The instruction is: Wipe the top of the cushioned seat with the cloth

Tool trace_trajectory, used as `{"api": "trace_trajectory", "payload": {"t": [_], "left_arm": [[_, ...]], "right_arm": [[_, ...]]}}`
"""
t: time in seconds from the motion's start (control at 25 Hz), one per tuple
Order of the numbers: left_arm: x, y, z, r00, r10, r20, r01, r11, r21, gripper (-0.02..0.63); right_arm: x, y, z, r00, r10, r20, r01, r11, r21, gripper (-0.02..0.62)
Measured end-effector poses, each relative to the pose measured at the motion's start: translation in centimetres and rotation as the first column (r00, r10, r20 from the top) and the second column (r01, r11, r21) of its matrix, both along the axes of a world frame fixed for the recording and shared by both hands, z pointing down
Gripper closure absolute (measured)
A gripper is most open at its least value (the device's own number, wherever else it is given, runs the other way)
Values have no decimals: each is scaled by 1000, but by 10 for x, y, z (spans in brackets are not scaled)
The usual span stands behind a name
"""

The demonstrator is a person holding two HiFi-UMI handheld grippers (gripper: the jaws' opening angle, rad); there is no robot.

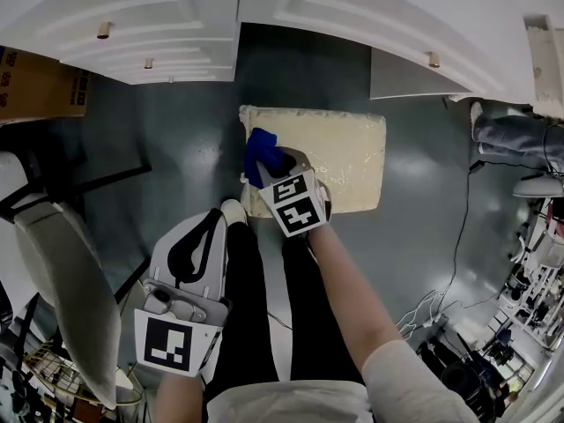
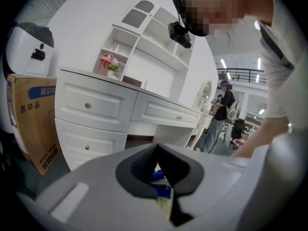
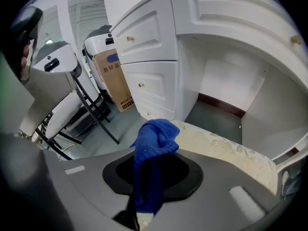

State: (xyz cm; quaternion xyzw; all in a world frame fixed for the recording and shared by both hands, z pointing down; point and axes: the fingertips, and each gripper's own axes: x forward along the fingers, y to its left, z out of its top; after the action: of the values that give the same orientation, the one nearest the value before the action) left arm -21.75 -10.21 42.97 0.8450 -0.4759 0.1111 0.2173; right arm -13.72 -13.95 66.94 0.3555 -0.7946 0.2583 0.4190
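The cushioned seat (image 1: 339, 152) is a cream rectangular pad standing on the grey floor in front of the white dresser. A blue cloth (image 1: 262, 153) lies bunched on its left part, with my right gripper (image 1: 275, 166) shut on it. In the right gripper view the blue cloth (image 3: 153, 150) hangs clamped between the jaws, and the seat (image 3: 226, 150) stretches off to the right. My left gripper (image 1: 201, 241) is held back by my legs, away from the seat. Its dark pads (image 2: 144, 170) meet with nothing between them.
The white dresser (image 1: 176, 25) with knobbed drawers runs along the top, with a kneehole behind the seat. A cardboard box (image 1: 35, 82) and a grey chair (image 1: 62, 271) stand at the left. A person (image 1: 515, 139), a cable (image 1: 454, 254) and clutter are at the right.
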Motion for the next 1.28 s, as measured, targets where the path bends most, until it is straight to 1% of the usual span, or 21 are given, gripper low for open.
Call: {"api": "trace_trajectory", "payload": {"t": [0.12, 0.32, 0.4, 0.48, 0.64, 0.76, 0.92, 1.12, 1.24, 1.28], "left_arm": [[10, -3, -5, 1000, -6, 4, 6, 1000, 9, 607], [7, -3, -2, 1000, -7, 5, 7, 1000, 3, 607], [11, 1, 0, 1000, 4, -4, -4, 1000, -10, 607], [15, 5, 2, 1000, 17, 3, -16, 999, -32, 607], [16, 0, -4, 1000, 10, -3, -10, 1000, 4, 607], [16, 4, 0, 1000, 21, -1, -21, 1000, -13, 607], [16, 2, -2, 1000, 21, 3, -21, 1000, -3, 607], [17, 2, -3, 1000, 30, 3, -30, 999, 12, 607], [17, 7, 1, 999, 45, 4, -45, 999, -7, 607], [17, 7, 0, 999, 46, 6, -46, 999, -1, 607]], "right_arm": [[9, -2, -1, 1000, -4, 3, 4, 1000, 8, 505], [8, 2, -2, 1000, 9, 9, -9, 1000, 3, 505], [11, 4, -4, 1000, 24, 16, -24, 1000, 4, 505], [15, 7, -5, 999, 36, 26, -36, 999, 0, 505], [14, 17, -3, 999, 36, 36, -36, 999, -12, 505], [13, 30, -2, 999, 32, 42, -31, 999, -21, 505], [10, 44, -1, 998, 28, 48, -26, 999, -33, 505], [2, 43, 0, 1000, 5, 25, -4, 1000, -22, 503], [2, 43, 2, 1000, 21, 20, -21, 1000, -15, 503], [4, 43, 2, 999, 30, 19, -30, 999, -17, 502]]}}
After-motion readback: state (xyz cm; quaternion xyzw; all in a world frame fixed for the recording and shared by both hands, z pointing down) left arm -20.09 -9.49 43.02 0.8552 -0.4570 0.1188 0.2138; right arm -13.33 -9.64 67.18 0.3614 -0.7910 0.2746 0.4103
